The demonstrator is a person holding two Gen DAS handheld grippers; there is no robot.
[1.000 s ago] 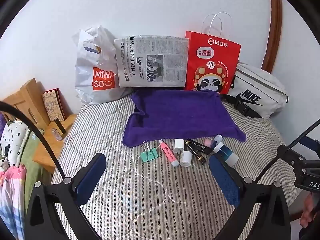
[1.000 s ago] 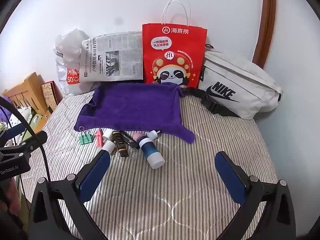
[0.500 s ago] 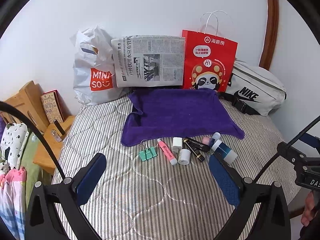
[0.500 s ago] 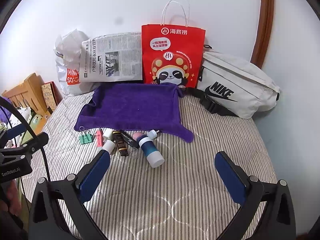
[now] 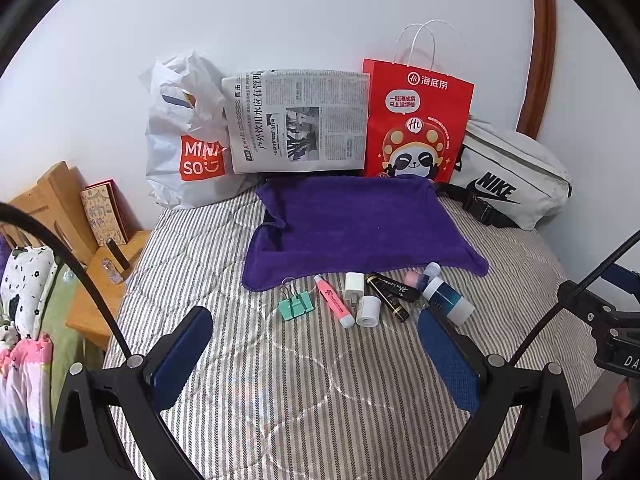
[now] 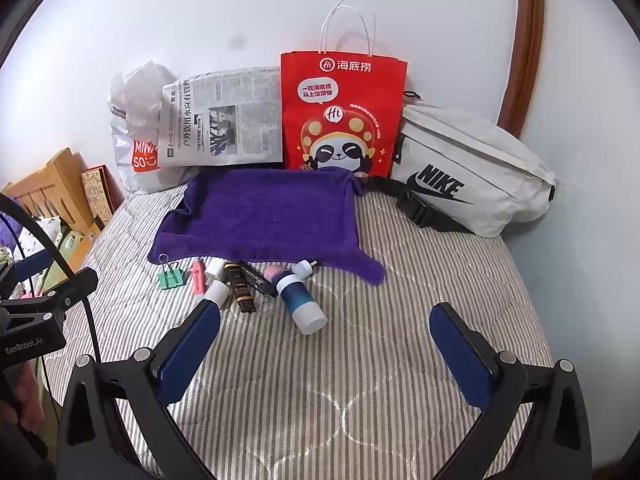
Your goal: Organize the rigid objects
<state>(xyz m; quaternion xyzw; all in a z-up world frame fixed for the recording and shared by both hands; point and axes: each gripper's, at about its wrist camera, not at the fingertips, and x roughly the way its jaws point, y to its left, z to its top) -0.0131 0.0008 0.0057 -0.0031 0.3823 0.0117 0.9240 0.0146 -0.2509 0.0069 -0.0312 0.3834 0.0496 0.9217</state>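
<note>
While both grippers are hovering wide open and empty above the striped bed (image 5: 280,392), the left gripper (image 5: 316,346) and right gripper (image 6: 326,344) are likely starting the first pick. Small items, among them a green binder clip (image 5: 296,307) and blue-banded bottle (image 6: 300,300), are lying along the purple towel's (image 5: 360,224) near edge; nothing is sitting on it yet. Bag contents are hidden.

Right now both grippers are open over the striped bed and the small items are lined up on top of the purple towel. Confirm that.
One detail is wrong. The left gripper and right gripper are open over the striped bed, but the small items, such as the green binder clip and blue bottle, lie on the bed in front of the purple towel, not on it. The left wrist view shows this.
</note>
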